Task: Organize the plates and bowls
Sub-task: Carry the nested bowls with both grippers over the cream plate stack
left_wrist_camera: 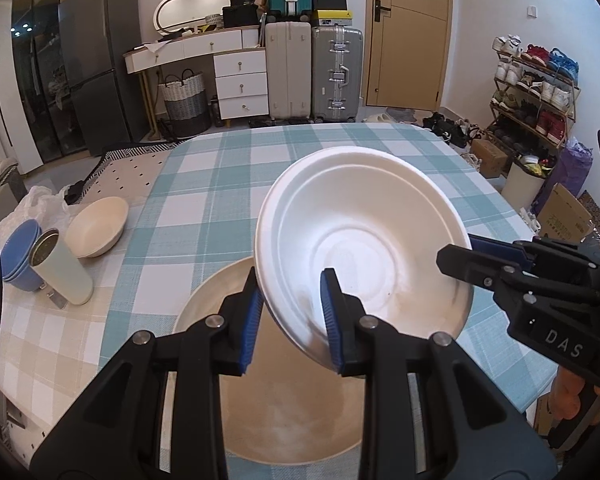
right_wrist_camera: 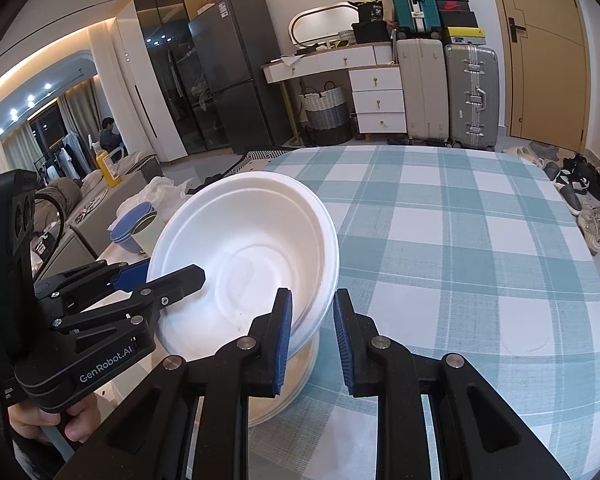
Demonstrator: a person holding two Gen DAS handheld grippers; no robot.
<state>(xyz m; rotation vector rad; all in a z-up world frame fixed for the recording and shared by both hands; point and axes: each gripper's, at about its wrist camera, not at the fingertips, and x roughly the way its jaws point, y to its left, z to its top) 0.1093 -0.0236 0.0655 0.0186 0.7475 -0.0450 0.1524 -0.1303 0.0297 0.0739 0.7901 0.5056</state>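
Right now you carry the white bowl point(left_wrist_camera: 364, 240) in the air with both tools at once, tilted, its open side turned toward you. Your left gripper point(left_wrist_camera: 290, 316) is nearly closed and pinches the bowl's near-left rim between its blue pads point(left_wrist_camera: 332, 312); your right gripper point(right_wrist_camera: 312, 328) is closed just as far and bites the rim on the opposite side. The bowl hangs above the beige plate point(left_wrist_camera: 204, 300), which lies at the near edge of the table point(left_wrist_camera: 228, 168).

Your main risk is the thin rim. It looks like light foam or pulp, so if your two hands drift apart or twist against each other, the rim may bend, crack or slip out of one grip. Should one side let go, the bowl would swing on the other and could knock the plate below or drop off the near edge.

Watch the tilt as well: lowered like this, one edge lands first and the bowl may skid across the plate instead of settling flat. Level it before it comes down.

At the left edge stand a beige bowl point(left_wrist_camera: 98, 228), a stack of blue bowls point(left_wrist_camera: 18, 252) and a pale cup point(left_wrist_camera: 62, 268). If you are bound that way, a wide swing may clip the cup and tip it.
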